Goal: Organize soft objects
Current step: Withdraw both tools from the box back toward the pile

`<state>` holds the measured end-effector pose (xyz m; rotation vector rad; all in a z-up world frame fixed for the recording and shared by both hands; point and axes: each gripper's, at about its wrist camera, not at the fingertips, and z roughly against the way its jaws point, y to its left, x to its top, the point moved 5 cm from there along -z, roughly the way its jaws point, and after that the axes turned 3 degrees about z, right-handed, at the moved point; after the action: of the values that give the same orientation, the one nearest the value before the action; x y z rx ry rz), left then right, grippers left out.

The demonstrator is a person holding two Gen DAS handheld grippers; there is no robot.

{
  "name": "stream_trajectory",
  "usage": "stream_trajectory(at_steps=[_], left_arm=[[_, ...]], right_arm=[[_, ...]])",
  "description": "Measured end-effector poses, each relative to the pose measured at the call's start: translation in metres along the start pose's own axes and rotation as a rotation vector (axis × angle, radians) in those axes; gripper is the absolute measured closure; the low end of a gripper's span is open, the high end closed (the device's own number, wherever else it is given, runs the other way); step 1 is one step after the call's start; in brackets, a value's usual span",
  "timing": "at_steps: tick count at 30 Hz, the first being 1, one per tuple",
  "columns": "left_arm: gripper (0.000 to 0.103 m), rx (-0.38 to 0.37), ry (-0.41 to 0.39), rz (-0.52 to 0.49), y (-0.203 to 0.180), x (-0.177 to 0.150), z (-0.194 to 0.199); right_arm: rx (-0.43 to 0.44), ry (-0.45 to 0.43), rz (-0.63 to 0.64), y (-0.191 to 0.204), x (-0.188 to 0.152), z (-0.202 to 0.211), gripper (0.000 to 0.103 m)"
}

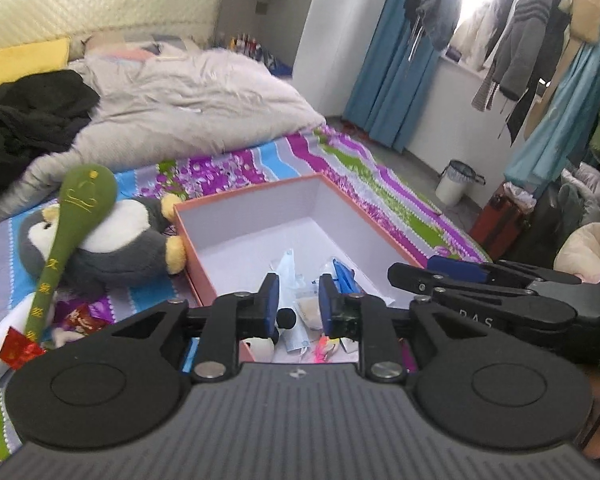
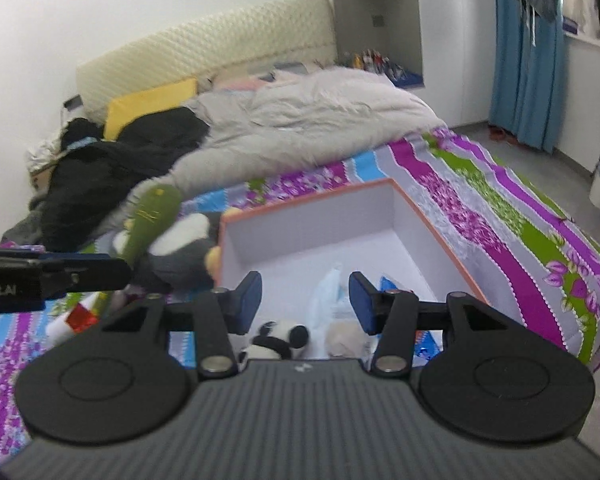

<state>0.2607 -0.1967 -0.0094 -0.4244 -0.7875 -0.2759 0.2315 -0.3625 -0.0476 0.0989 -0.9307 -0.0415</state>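
Left gripper hovers level over the near end of the orange box, fingers pointing along the bed toward the headboard, jaws parted by a narrow gap, nothing held. Right gripper sits beside it over the same end of the box, aimed the same way, jaws wider apart, also holding nothing; its black body shows at the right edge of the left view. Far left on the striped sheet: a green plush spoon, long axis running from near-left up to its round head at upper right, lying across the penguin plush. The penguin lies on its side, yellow feet touching the box's left wall. A red wrapper and a white packet lie by the spoon's handle end. Inside the open box, near end: a small panda plush just below the right gripper's left finger, a beige soft item next to it, and blue-white plastic packets between the fingertips; the far part of the box floor is bare. Beyond: black clothing, grey duvet, yellow pillow. Right side: blue curtain, hanging clothes, a white bin on the floor.
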Motion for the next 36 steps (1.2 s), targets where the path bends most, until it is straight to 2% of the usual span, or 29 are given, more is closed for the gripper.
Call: stream_trajectory(at_steps=[8,16,20,23,28,36], left_arm=[[0.075,0.038,-0.043,0.044,0.019,-0.027,0.052],[0.062,0.086,-0.089,0.073,0.036,-0.056,0.095],[0.060,0.134,-0.109,0.090,0.050,-0.076,0.113],[0.059,0.171,-0.113,0.128,0.065,-0.096,0.127],[0.058,0.190,-0.113,0.206,0.086,-0.128,0.140],[0.058,0.243,-0.081,0.226,0.100,-0.176,0.146]], right_arm=[[0.045,-0.063,0.032,0.033,-0.009,0.036,0.052],[0.098,-0.085,0.046,0.058,-0.029,0.058,0.052],[0.115,-0.081,0.070,0.072,-0.041,0.064,0.052],[0.135,-0.073,0.088,0.082,-0.051,0.066,0.052],[0.180,-0.052,0.119,0.102,-0.073,0.067,0.052],[0.238,0.043,0.155,0.140,-0.121,0.056,0.052]])
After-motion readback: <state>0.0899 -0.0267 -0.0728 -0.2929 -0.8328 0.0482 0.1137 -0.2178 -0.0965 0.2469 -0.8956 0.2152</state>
